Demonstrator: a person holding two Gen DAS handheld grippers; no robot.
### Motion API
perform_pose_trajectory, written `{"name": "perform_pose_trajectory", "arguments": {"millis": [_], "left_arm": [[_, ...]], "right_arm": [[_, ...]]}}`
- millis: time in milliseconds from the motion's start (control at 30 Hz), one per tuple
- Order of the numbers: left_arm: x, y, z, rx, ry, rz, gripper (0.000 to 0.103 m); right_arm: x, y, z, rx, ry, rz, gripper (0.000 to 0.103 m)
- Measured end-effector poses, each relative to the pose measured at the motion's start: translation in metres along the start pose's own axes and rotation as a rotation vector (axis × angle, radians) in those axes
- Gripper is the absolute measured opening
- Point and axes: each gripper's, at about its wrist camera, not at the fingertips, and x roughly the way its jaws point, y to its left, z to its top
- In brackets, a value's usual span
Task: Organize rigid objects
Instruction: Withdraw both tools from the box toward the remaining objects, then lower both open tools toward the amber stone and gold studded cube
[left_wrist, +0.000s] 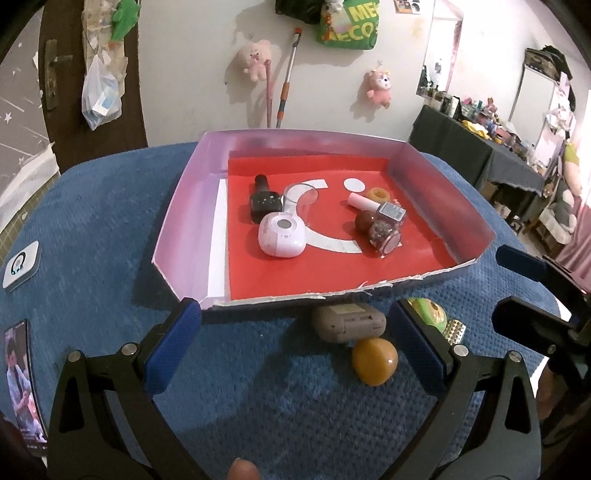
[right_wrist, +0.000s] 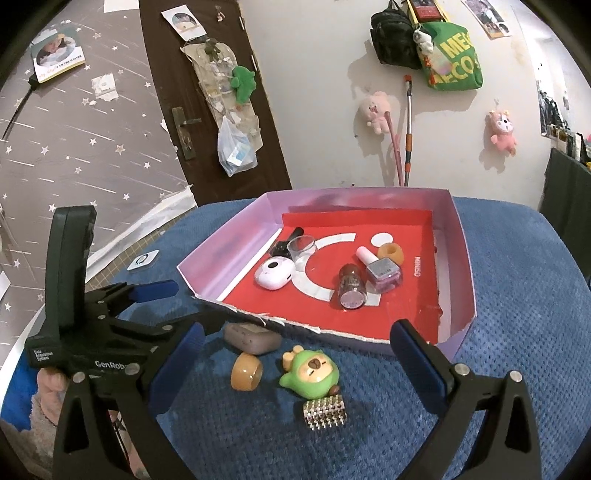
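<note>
A shallow box (left_wrist: 192, 206) (right_wrist: 466, 258) with a red floor holds a white earbud case (left_wrist: 282, 236) (right_wrist: 274, 274), a black bottle (left_wrist: 263, 197), a clear cup (right_wrist: 301, 248), two nail polish bottles (left_wrist: 384, 229) (right_wrist: 382, 275) and an amber ring (right_wrist: 390, 252). In front of it on the blue cloth lie a grey case (left_wrist: 347, 322) (right_wrist: 253, 339), an amber ring (left_wrist: 374, 361) (right_wrist: 246, 371), a green capybara toy (right_wrist: 310, 373) and a studded silver block (right_wrist: 325, 412). My left gripper (left_wrist: 295, 347) is open and empty near the grey case. My right gripper (right_wrist: 295, 373) is open and empty around the toy.
A phone (left_wrist: 22, 380) and a small white device (left_wrist: 20, 264) lie at the cloth's left. A door (right_wrist: 207, 92), plush toys and bags hang on the wall behind. A cluttered dark table (left_wrist: 480, 147) stands at the right.
</note>
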Motion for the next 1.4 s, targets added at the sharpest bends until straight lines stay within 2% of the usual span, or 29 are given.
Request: {"name": "perform_pose_trajectory", "arguments": {"millis": [333,667,933,1100,1233,1400], "left_arm": [[-0.001,0.002,-0.011,-0.013,0.006,0.006,0.103],[-0.003,0.002,-0.019,-0.018,0.007,-0.026,0.103],[0.000,-0.005,-0.025,0.008,0.013,-0.049,0.102],[0.004,-0.015,-0.032,0.017,0.034,-0.084,0.101],[0.008,-0.021,-0.037,0.032,0.052,-0.096,0.094],[0.015,-0.024,-0.040,0.031,0.073,-0.108,0.081]], "right_arm": [[-0.001,-0.003,-0.009,0.006,0.011,-0.017,0.103],[0.003,-0.004,-0.022,-0.002,0.035,-0.052,0.103],[0.012,-0.007,-0.038,-0.001,0.083,-0.078,0.085],[0.017,-0.009,-0.046,-0.002,0.106,-0.098,0.083],[0.023,-0.011,-0.052,-0.003,0.127,-0.108,0.081],[0.031,-0.014,-0.060,-0.004,0.152,-0.114,0.077]]}}
